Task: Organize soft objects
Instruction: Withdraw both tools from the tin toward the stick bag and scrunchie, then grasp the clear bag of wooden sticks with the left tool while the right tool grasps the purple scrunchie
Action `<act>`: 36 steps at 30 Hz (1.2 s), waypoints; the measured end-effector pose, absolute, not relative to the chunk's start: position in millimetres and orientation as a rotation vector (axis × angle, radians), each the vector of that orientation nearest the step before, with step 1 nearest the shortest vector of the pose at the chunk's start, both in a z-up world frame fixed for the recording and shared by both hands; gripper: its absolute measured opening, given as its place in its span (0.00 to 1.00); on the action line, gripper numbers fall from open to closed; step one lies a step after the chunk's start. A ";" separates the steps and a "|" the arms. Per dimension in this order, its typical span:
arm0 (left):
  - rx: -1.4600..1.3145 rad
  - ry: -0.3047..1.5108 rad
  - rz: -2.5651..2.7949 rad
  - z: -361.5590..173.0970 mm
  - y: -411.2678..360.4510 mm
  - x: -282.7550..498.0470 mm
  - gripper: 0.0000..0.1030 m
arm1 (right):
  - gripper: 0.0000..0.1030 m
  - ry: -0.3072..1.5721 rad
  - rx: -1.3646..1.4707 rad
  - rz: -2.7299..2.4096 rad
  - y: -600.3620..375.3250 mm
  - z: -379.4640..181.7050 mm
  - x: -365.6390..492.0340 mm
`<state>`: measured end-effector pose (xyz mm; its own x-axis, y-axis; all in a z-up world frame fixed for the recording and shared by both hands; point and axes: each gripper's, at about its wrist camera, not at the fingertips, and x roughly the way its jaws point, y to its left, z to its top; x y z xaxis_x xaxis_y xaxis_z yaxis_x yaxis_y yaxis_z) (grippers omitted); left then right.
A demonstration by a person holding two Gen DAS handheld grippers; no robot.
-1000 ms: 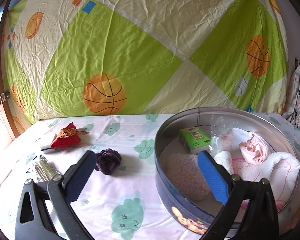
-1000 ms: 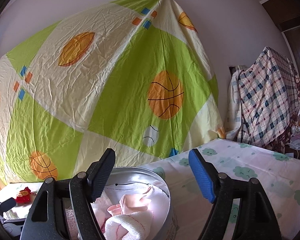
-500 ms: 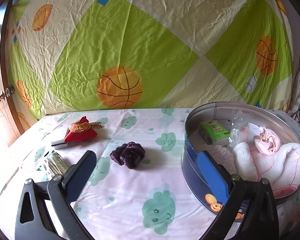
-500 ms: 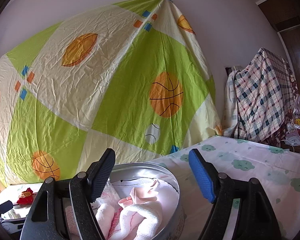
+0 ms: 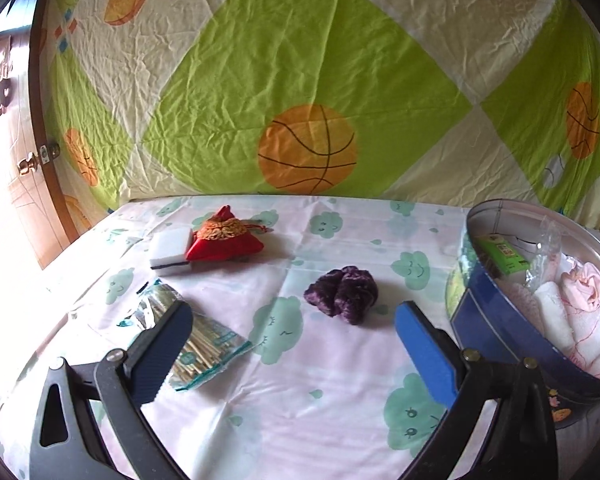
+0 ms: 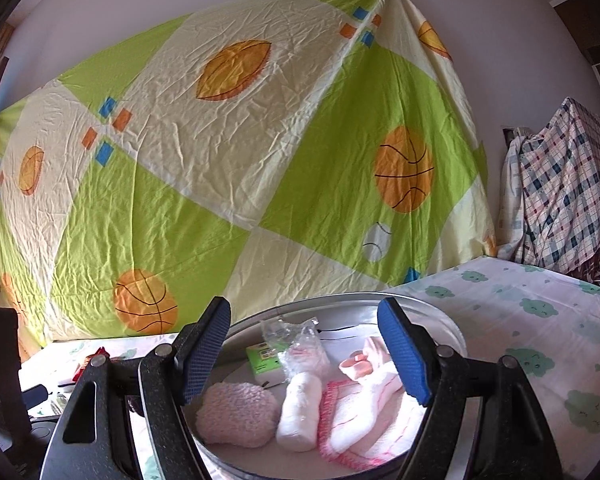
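Note:
A purple velvet scrunchie [image 5: 342, 293] lies on the cloud-print cloth just beyond my open, empty left gripper [image 5: 296, 354], slightly right of its middle. Farther back sit a red drawstring pouch [image 5: 224, 240] and a white sponge [image 5: 171, 249]. At the right stands a round blue tin [image 5: 500, 328] holding a white-and-pink towel [image 5: 588, 324], a pink cloth and a green packet. My right gripper [image 6: 304, 354] hangs open and empty over the tin [image 6: 440, 312], above a fluffy pink pad [image 6: 236, 412], a rolled white cloth [image 6: 302, 412] and the towel [image 6: 364, 404].
A clear bag of thin wooden sticks [image 5: 204, 344] lies by the left finger. A green and cream sheet with basketballs [image 5: 308, 80] hangs behind the table. A plaid-covered pile [image 6: 564, 196] stands at the far right, and a wooden door [image 5: 12, 152] at the left.
The left gripper has shifted left, away from the tin, so the scrunchie now lies ahead between its fingers. The right gripper has moved over the tin, showing more of its contents.

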<state>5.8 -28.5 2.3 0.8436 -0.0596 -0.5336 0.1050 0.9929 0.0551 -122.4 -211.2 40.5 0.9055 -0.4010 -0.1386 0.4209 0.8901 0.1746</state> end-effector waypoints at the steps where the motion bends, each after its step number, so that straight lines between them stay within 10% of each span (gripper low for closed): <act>1: 0.080 0.567 -0.067 1.5 -23.4 7.7 1.00 | 0.75 0.101 0.205 -0.416 -206.2 40.1 -120.6; 26: -0.144 0.952 0.214 -52.1 76.6 97.3 0.95 | 0.75 0.217 0.128 -0.213 -109.6 32.7 -73.2; 36: -0.025 0.928 -0.041 -48.3 82.2 117.6 0.53 | 0.75 0.316 0.110 -0.188 -95.7 24.3 -49.0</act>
